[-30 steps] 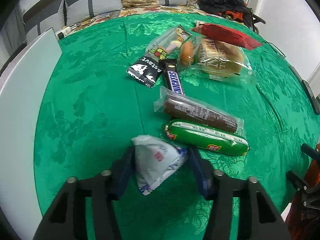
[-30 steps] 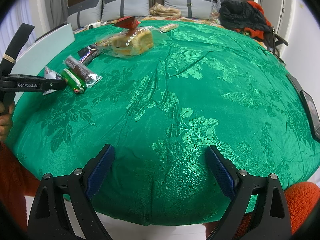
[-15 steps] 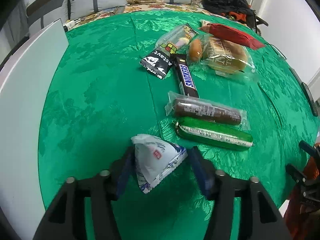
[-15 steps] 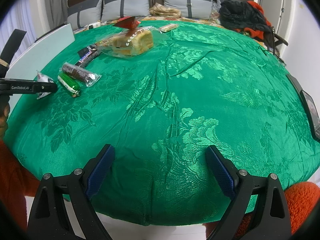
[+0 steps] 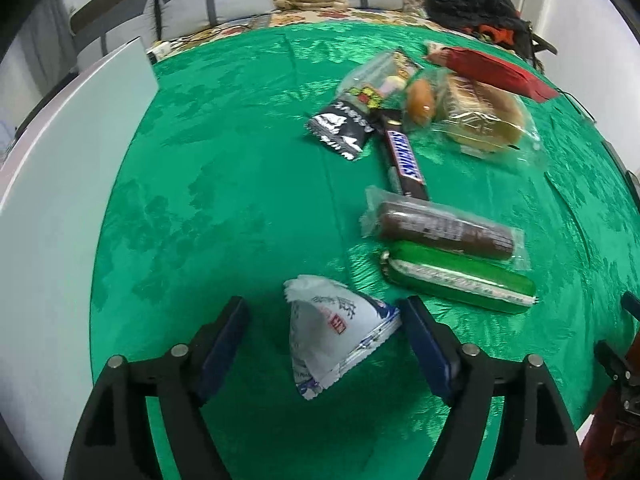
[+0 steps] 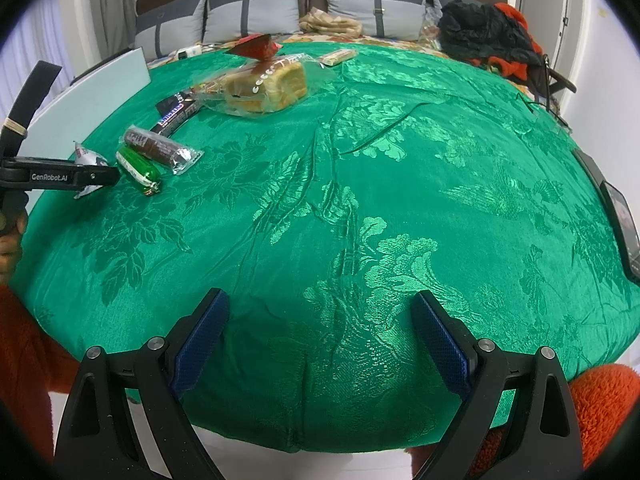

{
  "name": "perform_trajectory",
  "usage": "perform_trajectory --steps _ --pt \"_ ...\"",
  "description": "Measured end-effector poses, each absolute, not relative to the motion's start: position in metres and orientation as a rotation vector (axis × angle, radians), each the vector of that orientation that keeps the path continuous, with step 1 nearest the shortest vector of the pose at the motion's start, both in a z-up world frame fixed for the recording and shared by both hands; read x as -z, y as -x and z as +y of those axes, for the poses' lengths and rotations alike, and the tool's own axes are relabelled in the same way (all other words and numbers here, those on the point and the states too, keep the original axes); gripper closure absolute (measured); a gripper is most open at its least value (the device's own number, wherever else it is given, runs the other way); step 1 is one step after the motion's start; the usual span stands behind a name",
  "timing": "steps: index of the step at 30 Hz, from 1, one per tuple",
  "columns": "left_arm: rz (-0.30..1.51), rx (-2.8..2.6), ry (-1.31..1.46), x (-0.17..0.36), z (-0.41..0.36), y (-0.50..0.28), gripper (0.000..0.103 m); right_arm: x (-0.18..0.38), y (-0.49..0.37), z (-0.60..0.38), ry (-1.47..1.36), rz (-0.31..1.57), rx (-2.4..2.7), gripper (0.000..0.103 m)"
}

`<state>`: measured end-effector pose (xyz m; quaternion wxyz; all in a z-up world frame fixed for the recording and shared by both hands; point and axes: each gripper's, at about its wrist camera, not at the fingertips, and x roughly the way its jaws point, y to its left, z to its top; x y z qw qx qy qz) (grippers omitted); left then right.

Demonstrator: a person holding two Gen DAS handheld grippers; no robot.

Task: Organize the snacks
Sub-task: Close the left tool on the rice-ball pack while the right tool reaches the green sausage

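Note:
A white and blue triangular snack packet (image 5: 336, 328) lies on the green cloth between the fingers of my left gripper (image 5: 323, 326), which is open around it; the right finger is near the packet's edge. Beyond it lie a green sausage pack (image 5: 456, 276), a brown sausage pack (image 5: 444, 230), a Snickers bar (image 5: 405, 160), a black packet (image 5: 340, 130), a clear candy bag (image 5: 380, 76), a bread bag (image 5: 480, 116) and a red packet (image 5: 496, 72). My right gripper (image 6: 320, 332) is open and empty over the cloth's near edge. The left gripper also shows in the right wrist view (image 6: 72, 176).
A white board (image 5: 60, 200) stands along the left side of the green cloth (image 6: 360, 200). Dark phones (image 6: 620, 216) lie at the right edge. Pillows (image 6: 248, 12) and dark clothes (image 6: 480, 36) lie behind. A small wrapped bar (image 6: 338, 56) lies at the far edge.
My left gripper has opened, letting go of the white packet, which now rests on the cloth. The left gripper has also drawn back a little. The right gripper has not moved.

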<state>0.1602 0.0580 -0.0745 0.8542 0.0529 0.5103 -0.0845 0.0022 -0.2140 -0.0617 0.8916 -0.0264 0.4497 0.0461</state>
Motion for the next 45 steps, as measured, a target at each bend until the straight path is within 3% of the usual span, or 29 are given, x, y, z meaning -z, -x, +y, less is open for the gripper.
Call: perform_trajectory --steps 21,45 --pt "1.063 0.103 -0.065 0.082 0.074 -0.161 0.0 0.062 -0.002 -0.214 0.055 0.931 -0.096 0.008" --pt "1.101 0.127 -0.079 0.082 0.077 -0.164 0.0 0.061 -0.002 -0.214 0.055 0.927 -0.095 0.008"
